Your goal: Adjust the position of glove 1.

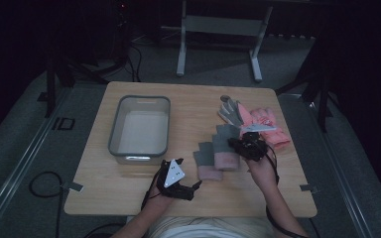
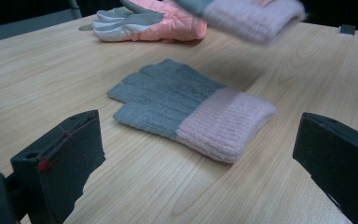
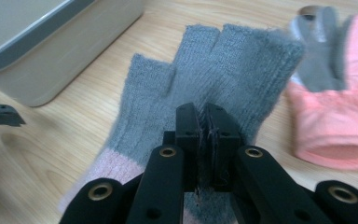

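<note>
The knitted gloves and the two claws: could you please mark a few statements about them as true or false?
1. The right claw is shut on a grey knitted glove. True.
2. The left claw grips the other knitted glove. False: it is open, with that glove lying on the table ahead of it.
3. The grey bin holds a glove. False: it holds none.
4. Pink padded gloves lie at the table's far right. True.
</note>
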